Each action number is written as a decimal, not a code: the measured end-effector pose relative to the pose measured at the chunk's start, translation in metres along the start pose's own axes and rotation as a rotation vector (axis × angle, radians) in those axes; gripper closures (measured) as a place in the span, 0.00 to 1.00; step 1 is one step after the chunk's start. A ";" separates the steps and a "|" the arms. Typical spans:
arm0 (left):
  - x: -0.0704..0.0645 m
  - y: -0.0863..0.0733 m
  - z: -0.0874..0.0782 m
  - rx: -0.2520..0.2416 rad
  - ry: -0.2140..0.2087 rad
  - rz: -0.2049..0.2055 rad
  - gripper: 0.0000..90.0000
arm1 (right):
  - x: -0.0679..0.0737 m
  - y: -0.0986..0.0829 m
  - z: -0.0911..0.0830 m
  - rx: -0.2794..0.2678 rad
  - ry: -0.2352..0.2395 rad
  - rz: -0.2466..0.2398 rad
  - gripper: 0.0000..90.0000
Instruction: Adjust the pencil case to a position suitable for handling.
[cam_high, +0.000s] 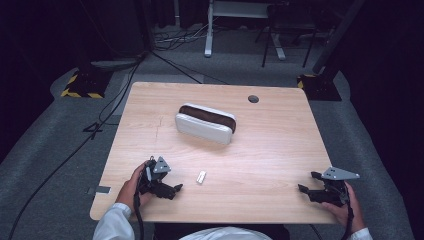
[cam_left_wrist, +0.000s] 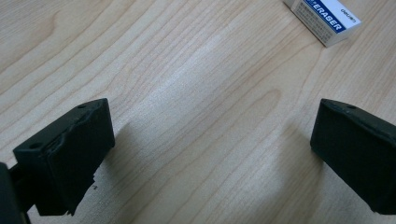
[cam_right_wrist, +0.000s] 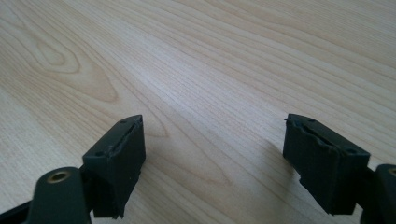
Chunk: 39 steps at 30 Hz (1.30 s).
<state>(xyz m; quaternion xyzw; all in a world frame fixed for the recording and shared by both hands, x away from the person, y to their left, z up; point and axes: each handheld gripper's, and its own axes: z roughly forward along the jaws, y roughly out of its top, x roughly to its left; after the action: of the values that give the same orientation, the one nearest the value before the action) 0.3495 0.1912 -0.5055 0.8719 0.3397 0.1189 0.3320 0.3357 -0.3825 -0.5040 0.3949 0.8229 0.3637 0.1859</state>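
A small white eraser (cam_high: 201, 177) lies on the wooden table (cam_high: 260, 150) near its front edge; in the left gripper view its blue-lettered sleeve (cam_left_wrist: 325, 18) sits at the top right, beyond the jaws. My left gripper (cam_high: 172, 189) rests low over the table just left of the eraser, open, with bare wood between its fingers (cam_left_wrist: 70, 156). A white pencil case (cam_high: 205, 123) with a dark brown open top lies at the table's middle. My right gripper (cam_high: 309, 183) stands open at the front right, nothing between its fingers (cam_right_wrist: 119, 161).
A round cable hole (cam_high: 253, 99) is at the table's back right. Cables (cam_high: 115, 95) trail over the grey floor at the left, and stand bases with yellow-black tape (cam_high: 80, 90) sit beyond the back corners.
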 end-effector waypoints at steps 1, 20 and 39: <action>0.001 -0.001 0.000 -0.001 -0.008 0.009 0.01 | 0.000 0.000 0.000 -0.001 0.000 -0.001 0.24; -0.040 -0.001 0.001 -0.007 0.001 -0.006 0.00 | -0.001 0.001 0.001 0.003 0.015 0.004 0.24; -0.064 0.040 0.036 -0.018 0.011 -0.011 0.03 | -0.001 0.001 0.001 0.003 0.016 0.003 0.24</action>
<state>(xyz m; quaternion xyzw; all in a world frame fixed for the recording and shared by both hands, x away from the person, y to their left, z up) 0.3383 0.1076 -0.5050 0.8664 0.3452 0.1250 0.3384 0.3376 -0.3827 -0.5041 0.3934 0.8244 0.3658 0.1783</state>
